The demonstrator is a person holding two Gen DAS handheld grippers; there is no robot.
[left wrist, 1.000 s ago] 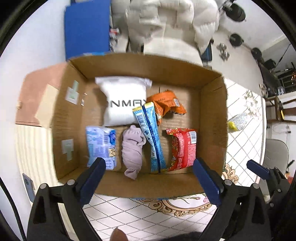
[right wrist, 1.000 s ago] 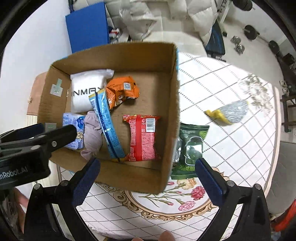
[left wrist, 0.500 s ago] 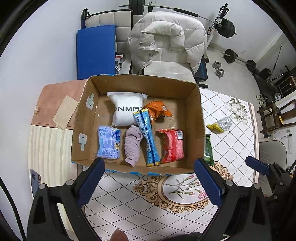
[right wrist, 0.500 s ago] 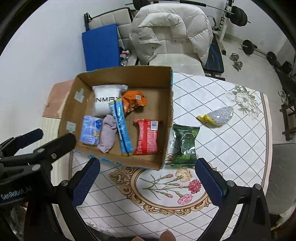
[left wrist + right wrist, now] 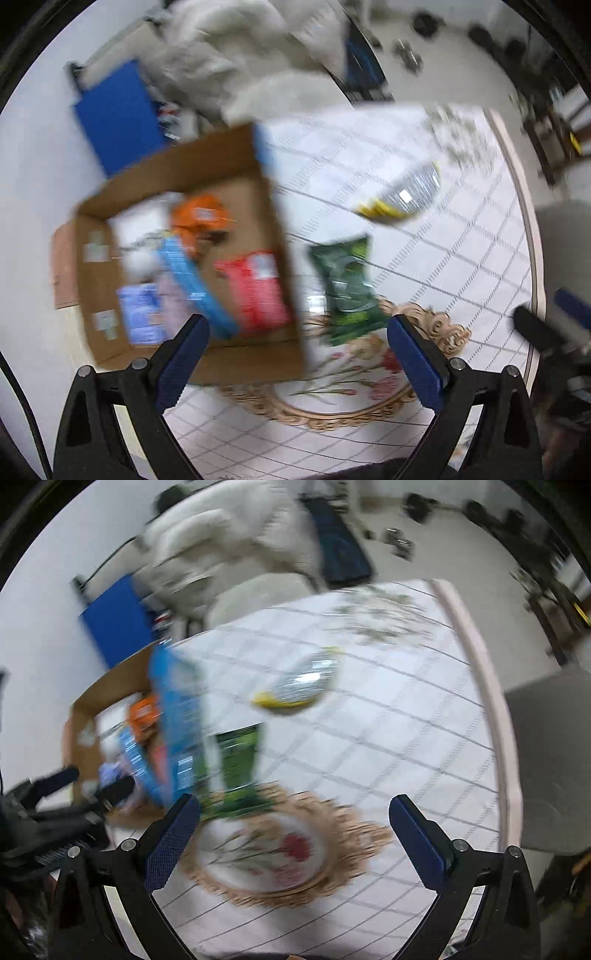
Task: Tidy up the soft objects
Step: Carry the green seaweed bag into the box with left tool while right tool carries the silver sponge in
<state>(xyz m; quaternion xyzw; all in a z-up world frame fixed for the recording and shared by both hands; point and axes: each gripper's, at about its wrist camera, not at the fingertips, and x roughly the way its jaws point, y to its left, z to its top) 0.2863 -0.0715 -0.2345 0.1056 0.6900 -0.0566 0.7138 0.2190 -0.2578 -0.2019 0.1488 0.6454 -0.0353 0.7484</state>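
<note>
Both views are motion-blurred. A cardboard box [image 5: 280, 236] on the tiled tablecloth holds a red packet [image 5: 258, 291], an orange packet [image 5: 199, 218], a blue strip pack [image 5: 192, 284], a light blue packet [image 5: 142, 314] and a white bag [image 5: 136, 229]. Just right of the box lies a green packet [image 5: 345, 288] [image 5: 238, 760]. Farther back right lies a silver and yellow packet [image 5: 406, 195] [image 5: 299, 686]. My left gripper [image 5: 297, 362] is open above the box's near right corner. My right gripper [image 5: 295, 838] is open over the floral medallion, with nothing between its fingers.
The table edge [image 5: 491, 738] curves along the right, a grey seat [image 5: 550, 760] beyond it. Behind the table stand a chair with a white padded jacket [image 5: 236, 48], a blue mat [image 5: 122, 114] against the wall, and weights on the floor [image 5: 399, 542].
Both grippers have swung to the right and lower, so the box has shifted left in both views and the green and silver packets now sit nearer the centre. Both stay open.
</note>
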